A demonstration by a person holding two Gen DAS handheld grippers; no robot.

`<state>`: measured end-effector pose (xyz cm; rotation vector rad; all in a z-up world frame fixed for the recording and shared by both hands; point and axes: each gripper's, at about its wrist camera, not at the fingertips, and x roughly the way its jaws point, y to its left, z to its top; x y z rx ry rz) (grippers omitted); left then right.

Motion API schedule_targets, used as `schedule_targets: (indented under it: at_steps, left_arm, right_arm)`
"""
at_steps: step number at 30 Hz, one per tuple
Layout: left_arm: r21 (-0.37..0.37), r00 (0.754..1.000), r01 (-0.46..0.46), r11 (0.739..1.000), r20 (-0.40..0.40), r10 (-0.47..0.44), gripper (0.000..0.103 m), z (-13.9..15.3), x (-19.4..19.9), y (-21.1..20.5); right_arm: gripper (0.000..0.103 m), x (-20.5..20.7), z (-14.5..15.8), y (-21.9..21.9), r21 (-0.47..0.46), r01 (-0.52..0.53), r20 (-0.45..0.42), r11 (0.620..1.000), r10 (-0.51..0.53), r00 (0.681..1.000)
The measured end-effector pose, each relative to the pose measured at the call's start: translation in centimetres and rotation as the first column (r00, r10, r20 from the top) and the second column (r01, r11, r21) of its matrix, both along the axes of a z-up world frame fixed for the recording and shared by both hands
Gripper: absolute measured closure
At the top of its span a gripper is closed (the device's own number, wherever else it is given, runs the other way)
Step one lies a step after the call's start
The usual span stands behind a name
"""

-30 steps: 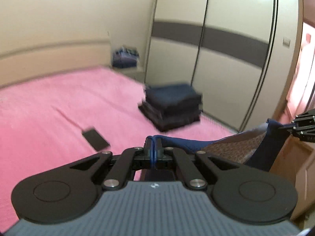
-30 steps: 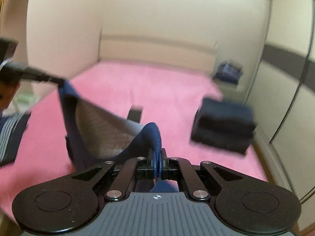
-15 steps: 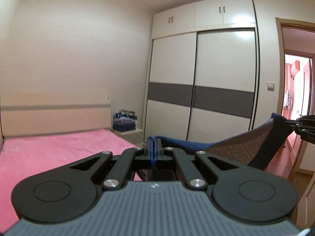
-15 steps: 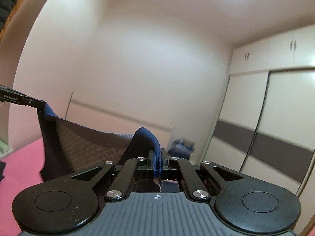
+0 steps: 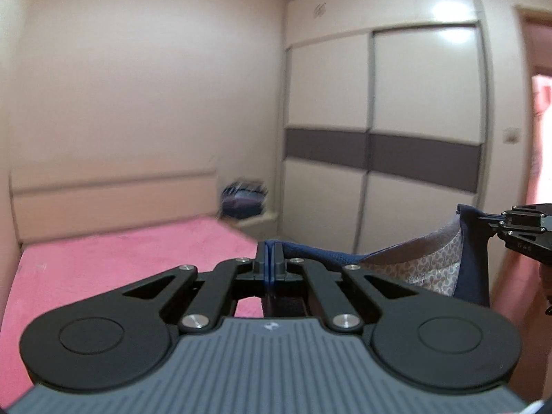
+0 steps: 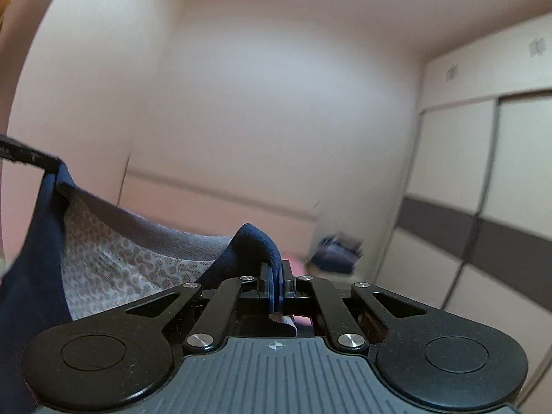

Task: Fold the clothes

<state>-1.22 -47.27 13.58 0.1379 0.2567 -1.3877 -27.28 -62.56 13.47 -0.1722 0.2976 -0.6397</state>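
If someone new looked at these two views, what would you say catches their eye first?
Most likely the navy garment with its patterned lining, held up in the air and stretched between the left gripper and the right gripper, each shut on an edge. Next, the bright pink bed low on the left of the left view. Then the tall wardrobe with its dark band, on the right.

two grippers [image 5: 270,262] [image 6: 275,286], one garment [image 5: 431,269], one bed [image 5: 131,255], perhaps one blurred clothes pile [image 5: 244,198]
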Motion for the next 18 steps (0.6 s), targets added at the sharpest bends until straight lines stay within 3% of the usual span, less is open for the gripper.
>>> schedule_targets:
  at_steps: [5, 9, 12, 14, 18]
  left_arm:
    - [0.188, 0.988, -0.131, 0.973, -0.053, 0.144, 0.103, -10.9, 5.7, -11.5]
    - [0.384, 0.958, -0.240, 0.892, -0.055, 0.281, 0.096, -21.2, 9.8, -16.0]
    - [0.501, 0.921, -0.294, 0.814, -0.080, 0.382, 0.096, -27.4, 11.6, -14.8]
    - [0.553, 0.901, -0.303, 0.776, -0.099, 0.422, 0.090, -29.8, 11.3, -12.9]
    - [0.658, 0.881, -0.262, 0.706, -0.136, 0.454, 0.077, -33.7, 9.3, -8.3]
  right_arm:
    - [0.102, 9.1, -8.3, -11.3, 0.129, -0.072, -0.104, 0.989, 0.085, 0.991]
    - [0.102, 16.2, -17.2, -18.1, 0.225, -0.108, -0.218, 0.968, 0.158, 0.963]
    - [0.102, 18.7, -23.5, -19.8, 0.300, -0.074, -0.286, 0.951, 0.164, 0.944]
    - [0.102, 19.2, -27.1, -20.5, 0.347, -0.045, -0.316, 0.937, 0.162, 0.935]
    - [0.101, 14.8, -32.2, -21.3, 0.450, 0.008, -0.360, 0.893, 0.173, 0.917]
